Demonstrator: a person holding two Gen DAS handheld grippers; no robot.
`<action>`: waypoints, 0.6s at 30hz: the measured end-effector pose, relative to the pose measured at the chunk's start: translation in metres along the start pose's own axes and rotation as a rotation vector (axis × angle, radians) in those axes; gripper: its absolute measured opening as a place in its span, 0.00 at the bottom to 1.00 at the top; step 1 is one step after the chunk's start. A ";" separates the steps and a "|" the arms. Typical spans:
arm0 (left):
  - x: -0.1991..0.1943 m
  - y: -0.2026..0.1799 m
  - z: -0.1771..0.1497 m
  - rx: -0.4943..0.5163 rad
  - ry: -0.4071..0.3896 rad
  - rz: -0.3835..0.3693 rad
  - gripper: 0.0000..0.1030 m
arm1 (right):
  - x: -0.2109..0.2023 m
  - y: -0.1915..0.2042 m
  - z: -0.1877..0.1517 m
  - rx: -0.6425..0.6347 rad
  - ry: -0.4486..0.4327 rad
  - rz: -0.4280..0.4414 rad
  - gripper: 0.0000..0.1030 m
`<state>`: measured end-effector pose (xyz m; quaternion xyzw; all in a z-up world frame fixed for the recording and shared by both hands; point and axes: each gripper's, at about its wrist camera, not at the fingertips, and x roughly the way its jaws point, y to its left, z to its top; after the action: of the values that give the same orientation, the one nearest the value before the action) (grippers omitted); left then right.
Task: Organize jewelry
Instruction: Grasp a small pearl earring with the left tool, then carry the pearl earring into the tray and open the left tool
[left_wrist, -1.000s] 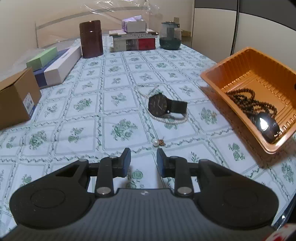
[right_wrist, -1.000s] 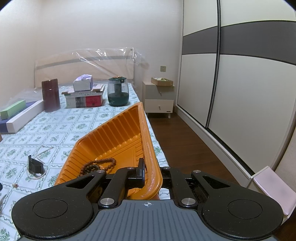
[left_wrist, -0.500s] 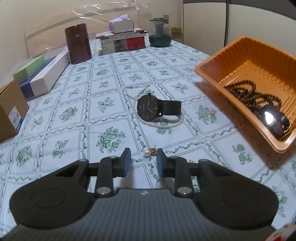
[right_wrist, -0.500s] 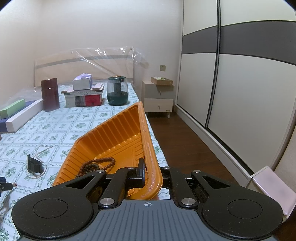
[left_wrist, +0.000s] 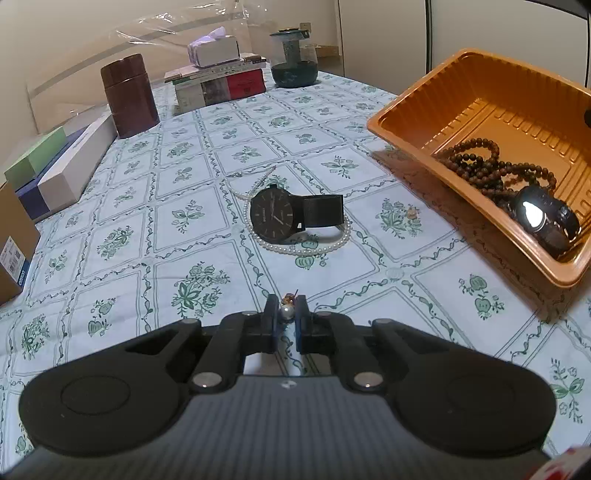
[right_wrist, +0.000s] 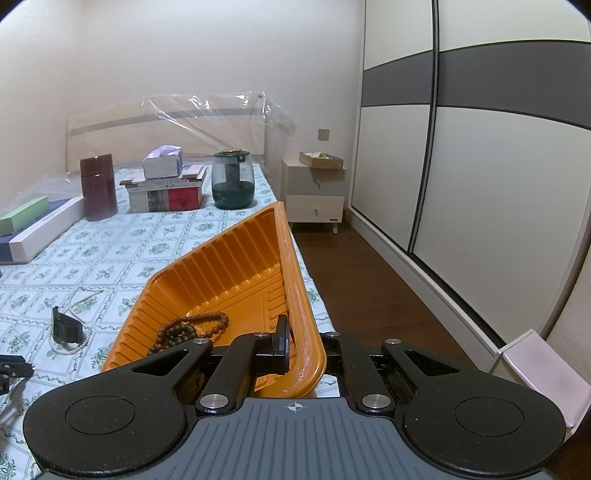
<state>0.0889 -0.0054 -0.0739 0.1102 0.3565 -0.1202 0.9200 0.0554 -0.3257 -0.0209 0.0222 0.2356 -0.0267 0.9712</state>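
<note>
The bed cover (left_wrist: 122, 236) lies bare to the left of the black watch (left_wrist: 284, 218) and its pearl necklace (left_wrist: 306, 249). On the right the tilted orange tray (left_wrist: 406, 122) blocks the way. Boxes (left_wrist: 74, 173) and a brown canister (left_wrist: 129, 96) stand along the far edge.

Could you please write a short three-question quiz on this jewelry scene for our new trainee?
1. True or false: the right gripper is shut on the rim of the orange tray.
2. What small item sits between the fingers of the left gripper?
3. Which lies on the tablecloth with a pearl necklace around it? A) black watch B) brown bead string C) a ring

Key:
1. True; the tray is tilted, one side lifted.
2. A pearl earring; the gripper has just been closing on it.
3. A; the bead string lies in the tray.
</note>
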 end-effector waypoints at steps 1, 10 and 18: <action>-0.001 0.000 0.000 -0.003 -0.001 -0.001 0.07 | 0.000 0.000 0.000 -0.001 0.000 0.000 0.07; -0.020 -0.006 0.018 -0.032 -0.057 -0.050 0.07 | -0.001 0.003 0.000 -0.003 -0.004 0.001 0.07; -0.036 -0.047 0.054 -0.018 -0.137 -0.199 0.07 | -0.002 0.004 0.000 -0.002 -0.004 0.002 0.07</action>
<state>0.0832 -0.0601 -0.0163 0.0577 0.3030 -0.2151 0.9266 0.0536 -0.3218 -0.0197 0.0215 0.2334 -0.0254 0.9718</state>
